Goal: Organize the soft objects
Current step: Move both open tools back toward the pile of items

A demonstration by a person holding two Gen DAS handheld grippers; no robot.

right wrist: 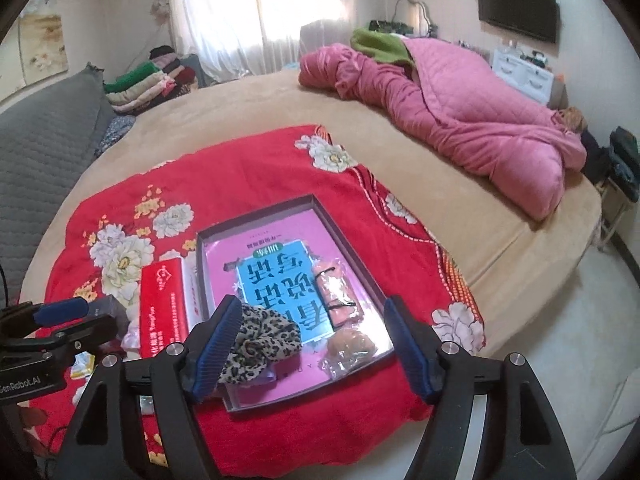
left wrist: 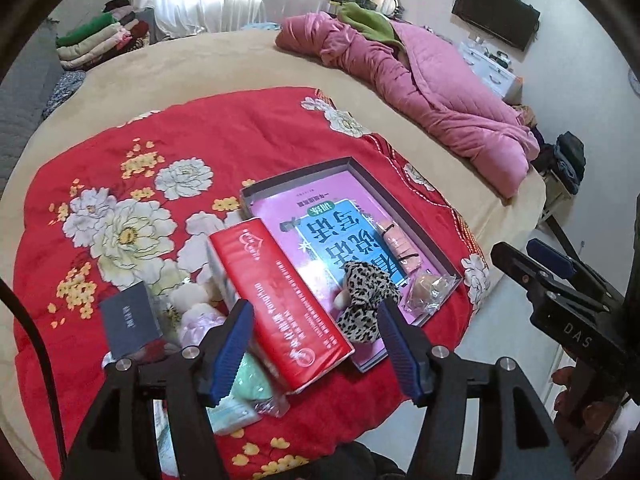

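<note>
A shallow grey box (left wrist: 352, 164) (right wrist: 308, 200) with a pink and blue book in it lies on the red flowered blanket (left wrist: 224, 136) (right wrist: 248, 160). Inside it lie a leopard-print scrunchie (left wrist: 366, 298) (right wrist: 256, 344), a rolled pink cloth (left wrist: 398, 246) (right wrist: 340, 300) bound with black bands, and a bagged tan soft piece (left wrist: 426, 288) (right wrist: 352, 346). My left gripper (left wrist: 316, 352) hangs open above the red carton (left wrist: 280, 304) (right wrist: 164, 308), holding nothing. My right gripper (right wrist: 314, 350) is open above the box's near end, empty, and also shows at the right edge of the left wrist view.
Left of the red carton lie a dark card (left wrist: 128, 322), pale fluffy pieces (left wrist: 196, 312) and a mint-green packet (left wrist: 244, 392). A pink quilt (left wrist: 432, 92) (right wrist: 460, 112) is heaped on the tan bed. Folded clothes (left wrist: 100, 40) (right wrist: 148, 80) are stacked at the far left.
</note>
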